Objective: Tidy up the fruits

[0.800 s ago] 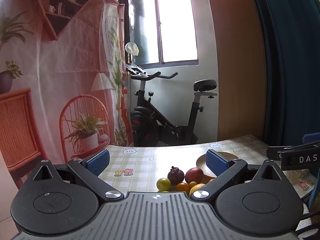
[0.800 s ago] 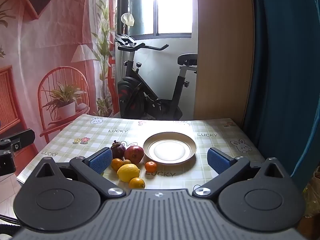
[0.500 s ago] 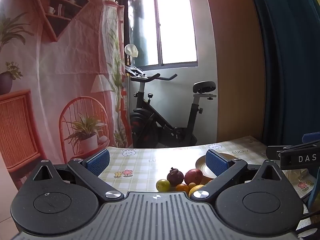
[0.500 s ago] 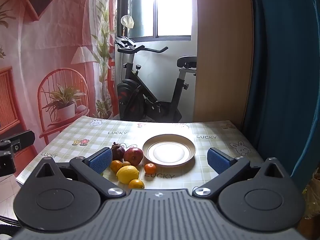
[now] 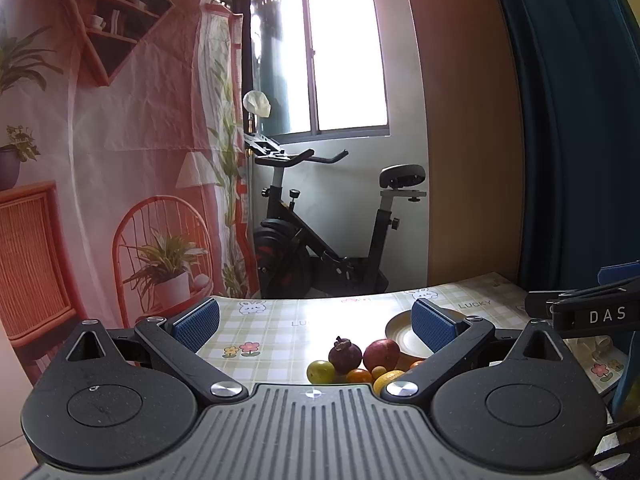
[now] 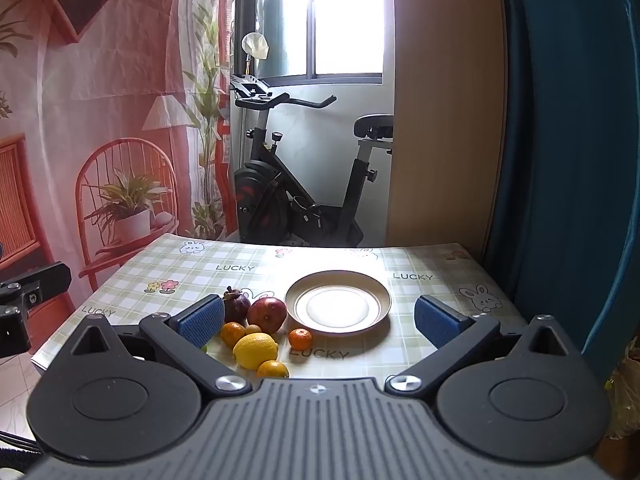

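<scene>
A pile of fruit lies on the checked tablecloth left of an empty cream plate (image 6: 338, 307): a red apple (image 6: 267, 314), a dark mangosteen (image 6: 237, 307), a yellow lemon (image 6: 255, 350), small oranges (image 6: 300, 338) and a green fruit (image 5: 320, 371). In the left wrist view the apple (image 5: 381, 353) and mangosteen (image 5: 345, 356) sit ahead, the plate (image 5: 400, 330) partly behind my finger. My left gripper (image 5: 314, 320) is open and empty, above and short of the fruit. My right gripper (image 6: 320, 320) is open and empty, above the table's near edge.
The table (image 6: 420, 344) ends just beyond the plate. An exercise bike (image 6: 296, 184) stands behind it by the window. A blue curtain (image 6: 568, 160) hangs at the right. The right gripper's body (image 5: 588, 312) shows at the left view's right edge.
Both grippers have drifted slightly; the view in each has shifted a little. The fruit and the plate have not moved, and both grippers stay open.
</scene>
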A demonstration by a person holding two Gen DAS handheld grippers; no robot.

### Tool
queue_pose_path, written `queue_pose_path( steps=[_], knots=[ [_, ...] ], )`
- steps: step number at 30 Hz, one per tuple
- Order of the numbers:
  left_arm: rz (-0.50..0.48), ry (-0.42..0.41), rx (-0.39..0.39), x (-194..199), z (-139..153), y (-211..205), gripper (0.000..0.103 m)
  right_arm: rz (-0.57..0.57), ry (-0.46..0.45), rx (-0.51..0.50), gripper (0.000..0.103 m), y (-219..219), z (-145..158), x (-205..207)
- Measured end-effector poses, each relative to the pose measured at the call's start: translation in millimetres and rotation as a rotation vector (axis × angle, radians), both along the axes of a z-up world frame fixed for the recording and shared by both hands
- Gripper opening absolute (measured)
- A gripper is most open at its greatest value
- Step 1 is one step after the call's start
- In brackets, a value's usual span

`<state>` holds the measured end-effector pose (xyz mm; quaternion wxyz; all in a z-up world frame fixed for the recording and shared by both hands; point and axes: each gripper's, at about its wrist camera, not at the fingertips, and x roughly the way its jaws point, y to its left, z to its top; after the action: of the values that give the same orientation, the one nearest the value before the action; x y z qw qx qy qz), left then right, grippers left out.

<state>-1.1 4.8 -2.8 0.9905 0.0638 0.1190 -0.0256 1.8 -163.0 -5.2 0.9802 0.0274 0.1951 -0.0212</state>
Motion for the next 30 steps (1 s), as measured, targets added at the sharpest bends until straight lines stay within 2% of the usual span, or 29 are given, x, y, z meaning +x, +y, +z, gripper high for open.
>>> queue_pose_path(
  steps=[30],
  knots=[
    [-0.008, 0.014, -0.006, 5.0, 0.6, 3.6, 0.103, -0.002, -0.002, -0.002, 0.103, 3.7, -1.8, 1.5]
  ],
)
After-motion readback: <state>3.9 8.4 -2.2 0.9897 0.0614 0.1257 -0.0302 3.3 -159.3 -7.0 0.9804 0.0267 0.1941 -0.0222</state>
